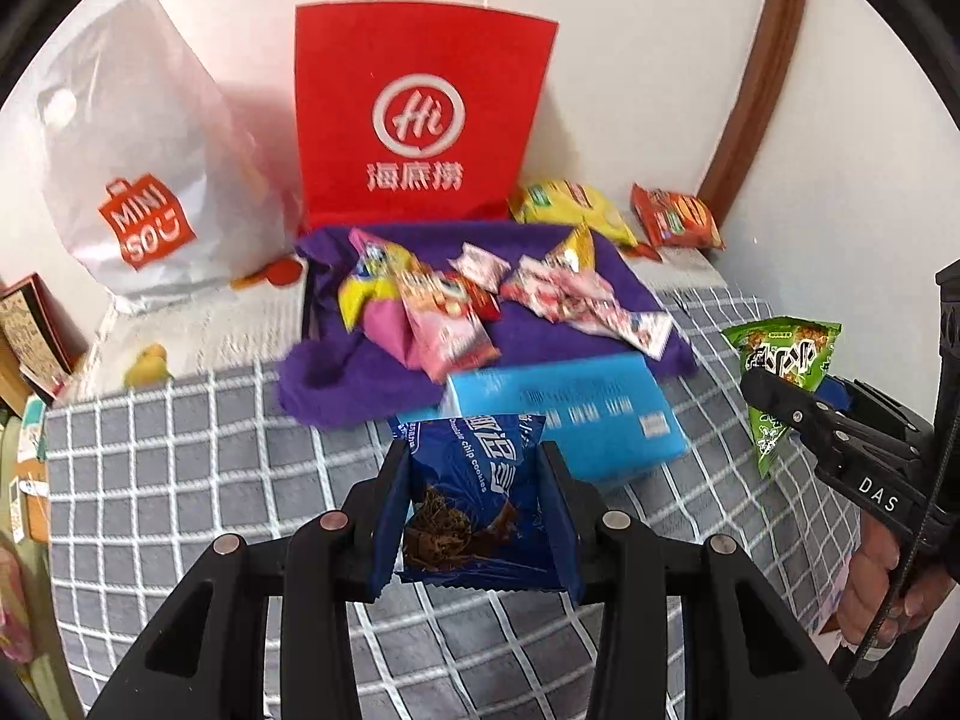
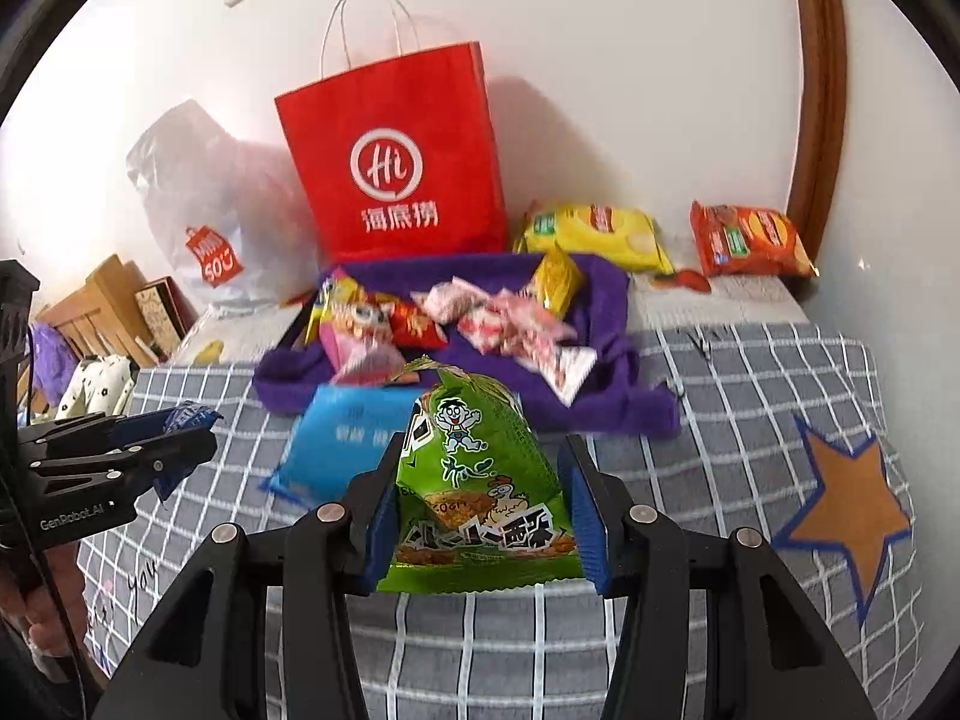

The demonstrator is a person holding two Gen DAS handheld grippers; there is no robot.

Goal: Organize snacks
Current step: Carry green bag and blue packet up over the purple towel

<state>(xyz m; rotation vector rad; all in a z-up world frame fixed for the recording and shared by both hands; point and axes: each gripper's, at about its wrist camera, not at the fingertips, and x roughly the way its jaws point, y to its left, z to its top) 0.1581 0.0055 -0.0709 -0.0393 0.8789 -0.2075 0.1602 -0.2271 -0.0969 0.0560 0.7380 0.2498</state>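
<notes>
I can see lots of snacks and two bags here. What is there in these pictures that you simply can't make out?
- Inside of the red paper bag: both views show only its front.
- White plastic bag: contents hidden by its opaque skin.
- Print on the light blue pack: motion-blurred, left view.
- Small pink-and-white packets on the purple cloth: blurred and overlapping, count unclear.
- Blue cookie packet: sides covered by the left gripper fingers.

The red paper bag (image 1: 420, 114) at the back edge of the bed carries a white "Hi" in a ring over "海底捞"; the white plastic bag (image 1: 138, 162) at the back left corner bears an orange "MINISO" tag; the blue cookie packet (image 1: 474, 498) reads "chocolate chip cookies", partly creased; the right gripper (image 1: 780, 396) shows "DAS"; the left gripper (image 2: 180, 438) shows "GenRobot.AI"; the green snack packet (image 2: 480, 480) has large Chinese characters, the last being "酥".
</notes>
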